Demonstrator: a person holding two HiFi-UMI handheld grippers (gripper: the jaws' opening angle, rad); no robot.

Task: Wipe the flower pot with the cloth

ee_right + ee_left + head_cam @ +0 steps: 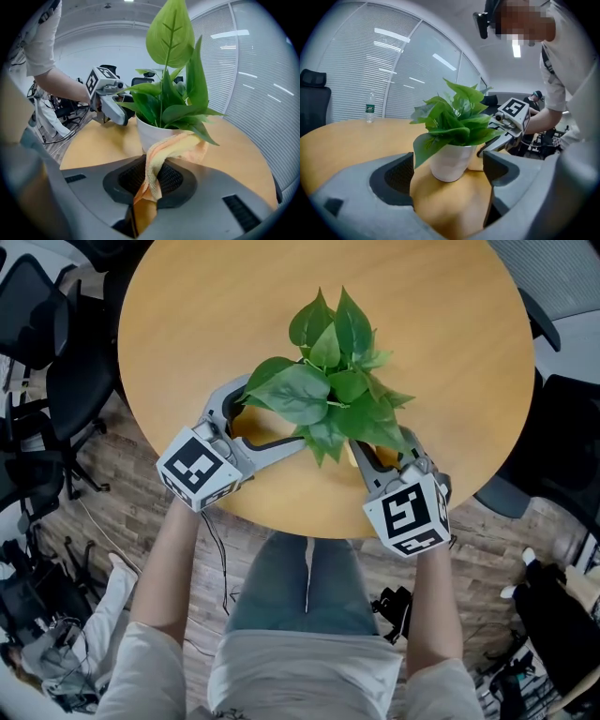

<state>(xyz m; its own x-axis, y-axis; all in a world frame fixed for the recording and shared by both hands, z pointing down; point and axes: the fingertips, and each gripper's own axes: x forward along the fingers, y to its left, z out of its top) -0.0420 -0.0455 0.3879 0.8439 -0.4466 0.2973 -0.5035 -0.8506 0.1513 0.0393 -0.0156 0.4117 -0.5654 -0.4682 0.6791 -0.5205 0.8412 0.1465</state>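
Note:
A leafy green plant (330, 381) stands in a white flower pot (450, 161) near the front of the round table. In the head view its leaves hide the pot. My left gripper (272, 413) is open, its jaws spread just left of the pot and not touching it (450, 173). My right gripper (150, 187) is shut on an orange cloth (161, 154). The cloth's free end lies against the pot's (151, 132) near wall. In the head view the right gripper (375, 454) sits at the pot's right, its tips under leaves.
The wooden table (206, 324) stretches wide beyond the plant. A water bottle (370, 111) stands at its far side. Black office chairs (37, 334) ring the table on the left and another (562, 427) on the right. The table's front edge is close to my body.

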